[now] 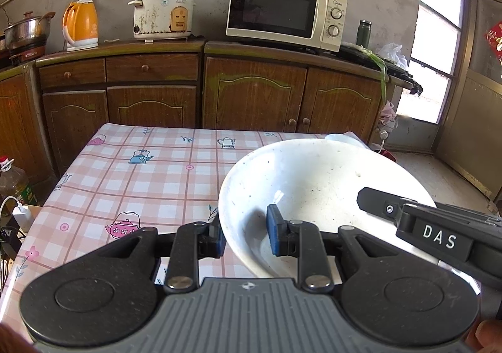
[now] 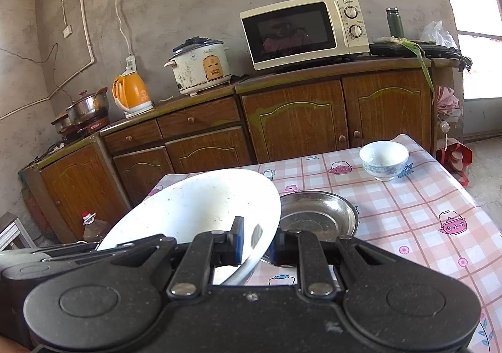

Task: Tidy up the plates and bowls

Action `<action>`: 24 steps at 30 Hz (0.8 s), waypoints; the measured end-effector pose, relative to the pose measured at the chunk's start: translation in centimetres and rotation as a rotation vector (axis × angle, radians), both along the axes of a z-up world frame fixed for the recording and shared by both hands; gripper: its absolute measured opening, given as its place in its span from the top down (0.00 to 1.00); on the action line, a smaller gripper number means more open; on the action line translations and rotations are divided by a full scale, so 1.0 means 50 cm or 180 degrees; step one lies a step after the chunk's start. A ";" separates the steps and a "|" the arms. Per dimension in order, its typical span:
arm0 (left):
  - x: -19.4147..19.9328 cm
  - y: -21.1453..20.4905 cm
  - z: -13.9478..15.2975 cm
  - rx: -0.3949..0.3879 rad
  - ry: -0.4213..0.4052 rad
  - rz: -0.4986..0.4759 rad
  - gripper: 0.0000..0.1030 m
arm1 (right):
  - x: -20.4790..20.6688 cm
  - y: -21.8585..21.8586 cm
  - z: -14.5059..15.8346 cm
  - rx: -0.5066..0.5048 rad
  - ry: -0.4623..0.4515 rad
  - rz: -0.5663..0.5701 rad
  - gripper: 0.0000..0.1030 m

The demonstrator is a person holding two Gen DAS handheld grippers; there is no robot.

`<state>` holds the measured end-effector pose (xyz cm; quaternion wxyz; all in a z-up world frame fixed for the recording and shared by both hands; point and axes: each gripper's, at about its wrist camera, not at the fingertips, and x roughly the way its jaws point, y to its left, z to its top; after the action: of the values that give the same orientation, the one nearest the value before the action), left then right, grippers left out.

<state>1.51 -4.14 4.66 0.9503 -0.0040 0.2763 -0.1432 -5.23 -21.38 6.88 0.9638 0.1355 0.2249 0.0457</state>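
Two claws pinching white bowl (image 1: 313, 196), steel dish (image 2: 317, 214) (right view only)

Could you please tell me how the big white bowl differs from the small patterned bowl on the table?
The big white bowl is wide, shallow and plain; the small bowl is narrower, deeper and has blue patterning outside. The big white bowl is tilted, its rim clamped by both the left gripper and right gripper; the small bowl stands upright, untouched, on the table. Both are white inside.
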 end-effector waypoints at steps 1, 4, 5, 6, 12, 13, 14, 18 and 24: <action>0.000 -0.001 -0.001 0.0001 0.0006 -0.0007 0.76 | 0.000 -0.001 -0.001 0.0000 0.0004 -0.0004 0.80; 0.000 -0.004 -0.003 0.0007 0.0016 -0.0023 0.76 | -0.004 -0.004 -0.003 0.0002 0.0017 -0.0020 0.80; -0.001 -0.005 -0.004 0.0008 0.0019 -0.0029 0.76 | -0.006 -0.006 -0.005 0.0005 0.0019 -0.0025 0.80; -0.001 -0.006 -0.004 0.0009 0.0023 -0.0035 0.76 | -0.007 -0.007 -0.006 0.0008 0.0023 -0.0030 0.80; -0.002 -0.011 -0.009 0.0003 0.0045 -0.0064 0.76 | -0.012 -0.012 -0.009 0.0011 0.0040 -0.0058 0.80; -0.003 -0.011 -0.009 0.0003 0.0047 -0.0069 0.76 | -0.013 -0.012 -0.008 0.0009 0.0042 -0.0062 0.80; -0.003 -0.012 -0.009 0.0003 0.0049 -0.0075 0.76 | -0.014 -0.012 -0.009 0.0008 0.0044 -0.0067 0.80; -0.003 -0.014 -0.012 0.0002 0.0069 -0.0097 0.76 | -0.016 -0.017 -0.011 0.0011 0.0055 -0.0084 0.80; -0.001 -0.020 -0.018 -0.0007 0.0115 -0.0141 0.76 | -0.021 -0.023 -0.016 0.0013 0.0080 -0.0120 0.80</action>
<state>1.45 -5.13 3.77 0.9418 -0.0015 0.2933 -0.1645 -6.29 -22.54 6.07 0.9614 0.1423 0.2342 0.0263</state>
